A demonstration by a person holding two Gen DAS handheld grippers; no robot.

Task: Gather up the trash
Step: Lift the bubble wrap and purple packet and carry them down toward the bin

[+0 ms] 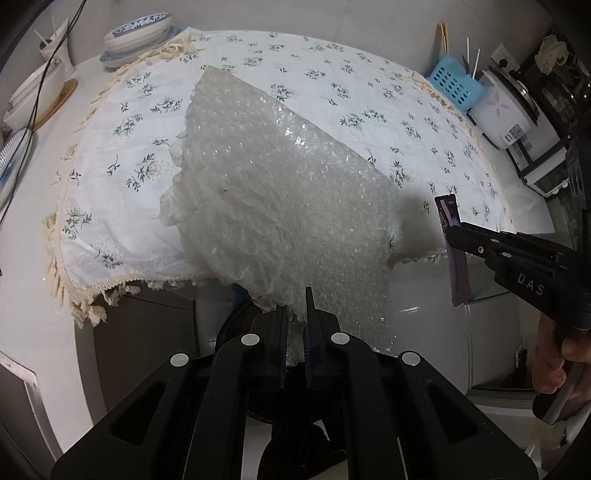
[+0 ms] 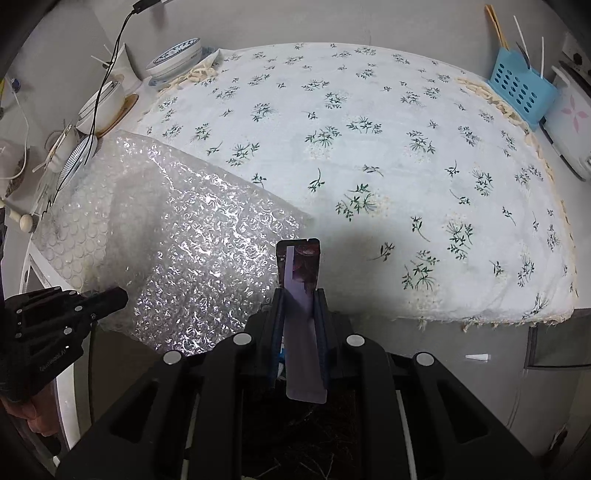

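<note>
A large sheet of clear bubble wrap (image 1: 266, 177) hangs off the front edge of the table, and my left gripper (image 1: 295, 314) is shut on its lower edge. The same bubble wrap (image 2: 177, 229) fills the left of the right wrist view, where the left gripper (image 2: 123, 295) reaches in from the left edge. My right gripper (image 2: 300, 295) is shut on a narrow purple sachet (image 2: 301, 266) that stands upright between its pads. In the left wrist view the right gripper (image 1: 448, 230) holds the sachet (image 1: 460, 273) just off the table's front right edge.
A white floral tablecloth (image 2: 369, 147) covers the table (image 1: 33, 258). Blue-patterned bowls (image 1: 140, 33) and a black cable (image 2: 107, 70) are at the back left. A blue basket (image 2: 517, 88) and a white cooker (image 1: 509, 114) stand at the back right. A small white scrap (image 2: 478, 357) lies below the front edge.
</note>
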